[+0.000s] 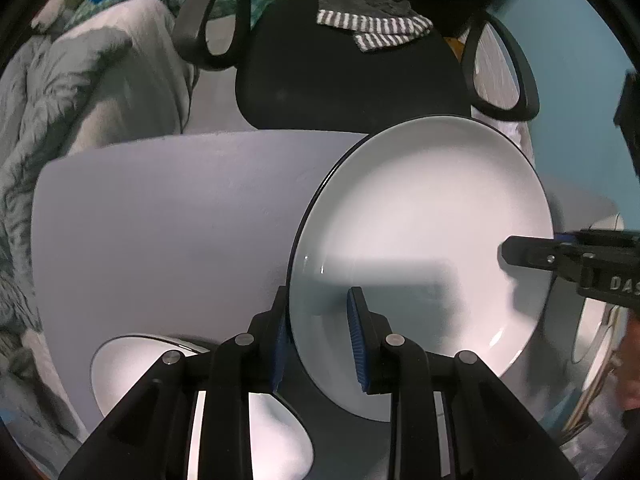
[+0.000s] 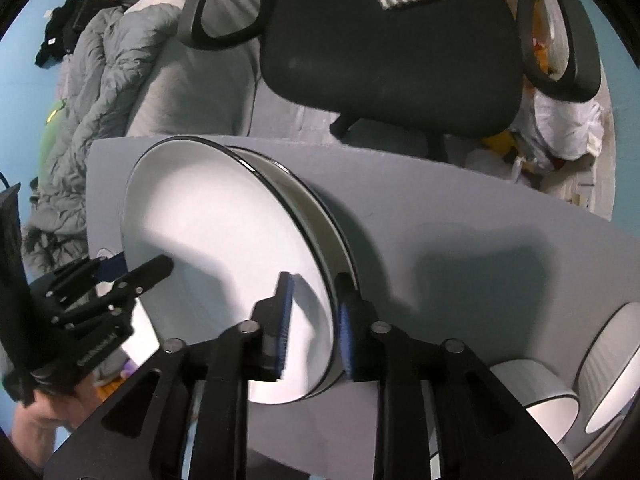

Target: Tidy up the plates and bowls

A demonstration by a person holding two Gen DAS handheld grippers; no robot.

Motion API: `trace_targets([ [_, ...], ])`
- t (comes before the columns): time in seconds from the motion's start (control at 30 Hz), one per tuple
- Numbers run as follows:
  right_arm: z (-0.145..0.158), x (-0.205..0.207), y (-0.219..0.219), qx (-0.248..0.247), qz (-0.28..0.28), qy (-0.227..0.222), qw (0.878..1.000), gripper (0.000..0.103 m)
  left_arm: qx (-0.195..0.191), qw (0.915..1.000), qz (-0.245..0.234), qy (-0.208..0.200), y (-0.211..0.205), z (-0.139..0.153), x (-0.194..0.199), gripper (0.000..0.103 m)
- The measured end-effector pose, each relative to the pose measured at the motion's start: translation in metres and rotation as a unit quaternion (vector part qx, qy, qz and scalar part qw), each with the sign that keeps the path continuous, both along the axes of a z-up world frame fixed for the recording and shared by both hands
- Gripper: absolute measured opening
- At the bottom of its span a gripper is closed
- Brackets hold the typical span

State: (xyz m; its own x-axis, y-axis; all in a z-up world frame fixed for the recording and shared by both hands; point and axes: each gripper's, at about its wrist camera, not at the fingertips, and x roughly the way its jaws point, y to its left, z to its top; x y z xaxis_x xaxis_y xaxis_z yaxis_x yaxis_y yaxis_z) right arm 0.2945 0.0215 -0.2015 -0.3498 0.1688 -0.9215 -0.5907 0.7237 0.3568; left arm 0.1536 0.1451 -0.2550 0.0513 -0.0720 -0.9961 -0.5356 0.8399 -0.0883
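The round white ceramic plate with a thin black rim (image 1: 420,240) is pinched at opposite edges by the left gripper (image 1: 320,340) and the right gripper (image 2: 314,320). It is held tilted above the grey table (image 2: 460,240). A second white plate (image 2: 320,208) sits directly behind it, and two white bowls (image 2: 536,396) rest near the right gripper.

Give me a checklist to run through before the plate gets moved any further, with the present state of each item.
1. Left gripper has the plate rim between its jaws: ok.
2. Right gripper straddles the opposite rim: ok.
3. Both grips firm, pads pressed tight: cannot tell.
4. Second plate underneath sits level with the top one: not ok, the top plate is tilted.
5. Bowls on the table stand apart from the plates: ok.
6. Bowl near the left gripper is out of the way: cannot tell.
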Motion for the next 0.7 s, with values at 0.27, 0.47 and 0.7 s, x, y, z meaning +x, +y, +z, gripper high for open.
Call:
trace_targets([
  [0.27,0.002,-0.004,0.004,-0.030,0.011,0.014,0.999,0.040,0.002,0.9998,0.018,0.008,0.007,0.000,-0.006,0.030],
  [0.47,0.002,-0.004,0.003,-0.045,-0.002,0.025,0.999,0.045,0.002,0.9992,0.039,0.006,0.013,0.007,-0.017,0.037],
  [0.7,0.007,-0.010,0.000,-0.049,-0.008,0.015,0.999,0.049,-0.002,0.9979,0.063,-0.013,0.009,0.014,-0.038,0.044],
])
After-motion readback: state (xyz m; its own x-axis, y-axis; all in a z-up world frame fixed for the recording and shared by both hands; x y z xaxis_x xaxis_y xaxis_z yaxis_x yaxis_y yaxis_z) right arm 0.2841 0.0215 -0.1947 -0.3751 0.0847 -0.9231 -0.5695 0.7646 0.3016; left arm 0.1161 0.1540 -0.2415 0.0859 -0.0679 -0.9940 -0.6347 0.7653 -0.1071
